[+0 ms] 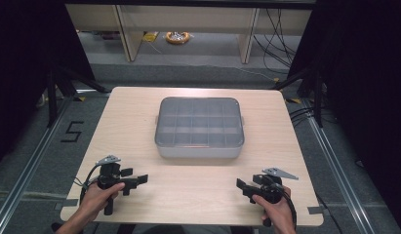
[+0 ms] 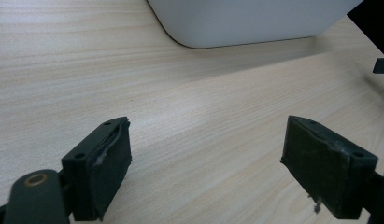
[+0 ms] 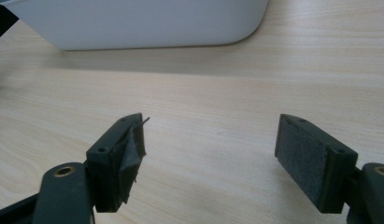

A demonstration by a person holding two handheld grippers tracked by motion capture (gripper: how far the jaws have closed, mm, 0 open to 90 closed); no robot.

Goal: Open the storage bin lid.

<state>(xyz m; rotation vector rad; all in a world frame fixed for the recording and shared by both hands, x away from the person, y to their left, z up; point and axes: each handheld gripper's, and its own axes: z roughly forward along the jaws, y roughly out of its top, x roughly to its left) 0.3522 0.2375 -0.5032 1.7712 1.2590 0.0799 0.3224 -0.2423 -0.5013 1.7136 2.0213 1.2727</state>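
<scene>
Progress: we are only starting; the lidded organiser box (image 1: 200,127) is sitting untouched ahead of both claws.
Left claw (image 1: 137,180): gaping wide, holding nothing.
Right claw (image 1: 243,186): the same.
Remaining: we are judging everything.

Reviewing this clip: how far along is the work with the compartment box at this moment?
Nothing looks done yet. The compartment box sits mid-table with its clear lid on, and its compartments look empty. Nothing is in hand: the left hand-held gripper and the right hand-held gripper rest near the table's front edge, jaws wide apart, both short of the box. All handling of the box is still left.
</scene>
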